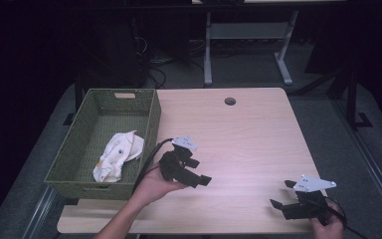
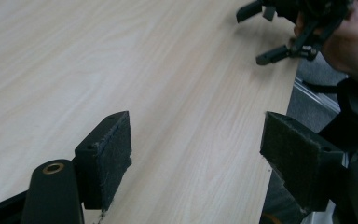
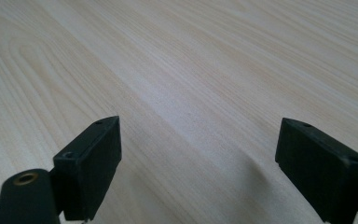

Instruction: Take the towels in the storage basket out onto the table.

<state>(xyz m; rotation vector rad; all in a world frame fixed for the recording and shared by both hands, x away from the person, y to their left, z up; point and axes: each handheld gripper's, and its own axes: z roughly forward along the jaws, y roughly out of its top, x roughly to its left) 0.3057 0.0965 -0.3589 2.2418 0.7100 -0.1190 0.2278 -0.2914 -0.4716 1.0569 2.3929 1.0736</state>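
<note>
Overhead: left gripper held low over the light wood table, mid-left of the top, jaws spread wide w/ nothing between. Grey three-cornered plate on top, cable trailing back toward the hand. Green woven basket just behind and to the outer side of those jaws, sitting on the table's left edge; crumpled white cloth w/ small printed marks lying inside, near the basket's near-right part, clear of both grippers. Round cable hole in the tabletop well ahead of the jaws.

Right gripper near the table's front-right corner, jaws likewise apart, empty, pointing toward the left gripper; well apart from it. Right hand at the frame's bottom edge.

Left gripper view: pads wide apart, bare wood grain between; right gripper far ahead at upper right, by the table edge.

Right gripper view: jaws spread, plain tabletop between and ahead.
</note>
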